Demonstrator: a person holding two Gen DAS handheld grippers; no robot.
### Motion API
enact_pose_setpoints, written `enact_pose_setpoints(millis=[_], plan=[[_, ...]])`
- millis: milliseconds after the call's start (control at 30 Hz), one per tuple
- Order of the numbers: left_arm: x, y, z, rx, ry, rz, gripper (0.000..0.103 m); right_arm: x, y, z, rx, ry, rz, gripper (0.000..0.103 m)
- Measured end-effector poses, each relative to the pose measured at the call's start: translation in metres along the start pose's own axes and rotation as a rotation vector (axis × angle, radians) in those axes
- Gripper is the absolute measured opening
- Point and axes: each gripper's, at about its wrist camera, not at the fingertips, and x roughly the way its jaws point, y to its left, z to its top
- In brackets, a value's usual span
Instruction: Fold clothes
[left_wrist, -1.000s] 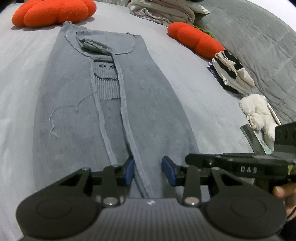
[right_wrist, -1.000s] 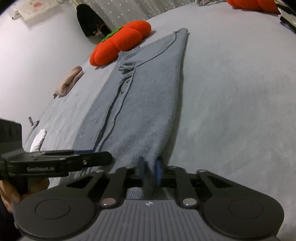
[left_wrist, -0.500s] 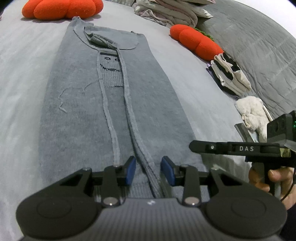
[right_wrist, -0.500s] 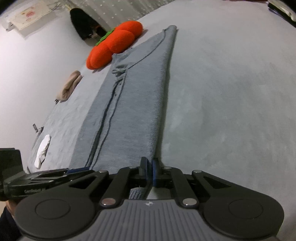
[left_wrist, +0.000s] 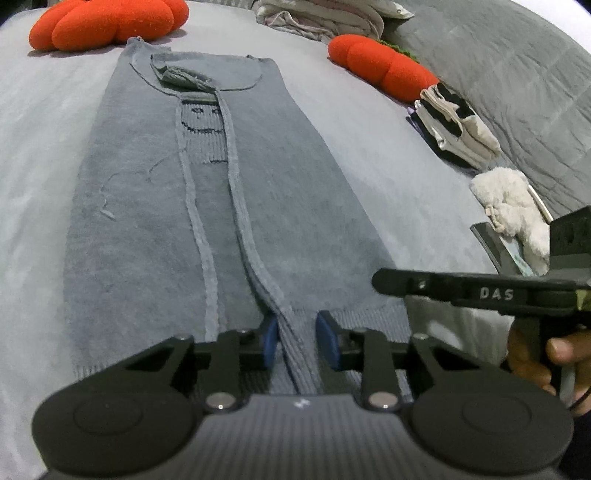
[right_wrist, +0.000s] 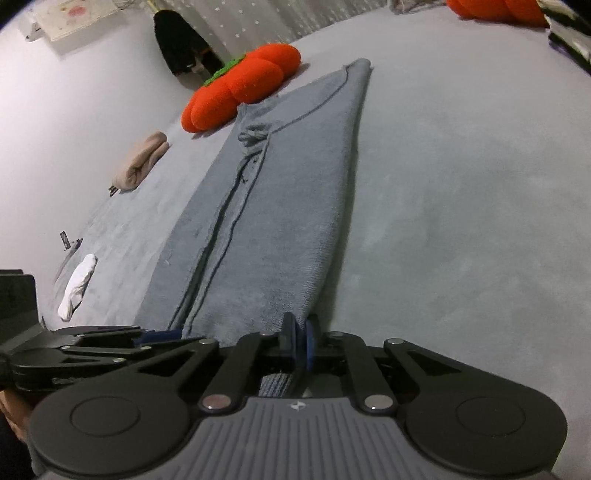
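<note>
Nearest, the right gripper (right_wrist: 300, 345) pinches the hem corner of the grey knitted sweater (left_wrist: 207, 206). The left gripper (left_wrist: 296, 343), narrowing, straddles its ribbed hem, pads not yet pressing. Soft, limp and light, the sweater lies lengthwise on the bed (right_wrist: 461, 192), neckline beside the orange cushion (left_wrist: 107, 22).

One grey knitted garment (left_wrist: 229, 206) is lying flat on one grey bed cover (right_wrist: 461, 221), and two black grippers are showing, the left gripper (left_wrist: 295, 341) and the right gripper (right_wrist: 300, 341). Two orange plush cushions are resting beyond it, one at the collar end (left_wrist: 107, 22) and one toward the side (left_wrist: 384, 66). Also showing are one stack of folded pale clothes (left_wrist: 321, 16), one black-and-cream folded pile (left_wrist: 454, 125), one fluffy white item (left_wrist: 511, 208), one rolled beige cloth (right_wrist: 140, 160) and one white sock (right_wrist: 77, 282).
</note>
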Motion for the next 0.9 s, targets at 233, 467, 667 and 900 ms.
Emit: enact_pose_setpoints(millis=[233,467,667,900], plan=[[-0.003,0.001,-0.006,-0.022,0.021,-0.033,0.016,-0.008,-0.001,-0.001,-0.013,-0.011,-0.011,0.007],[-0.002,0.007,-0.005,-0.052,0.029,-0.056,0.016,-0.008,-0.001,-0.007,0.029,0.0,-0.009,0.028],[0.0,0.008,-0.004,-0.056,0.027,-0.063,0.016,-0.013,0.01,-0.026,-0.013,0.001,-0.005,0.019],[-0.002,0.004,-0.007,-0.065,0.055,-0.137,0.016,-0.025,0.008,-0.028,-0.02,-0.033,0.017,0.008]])
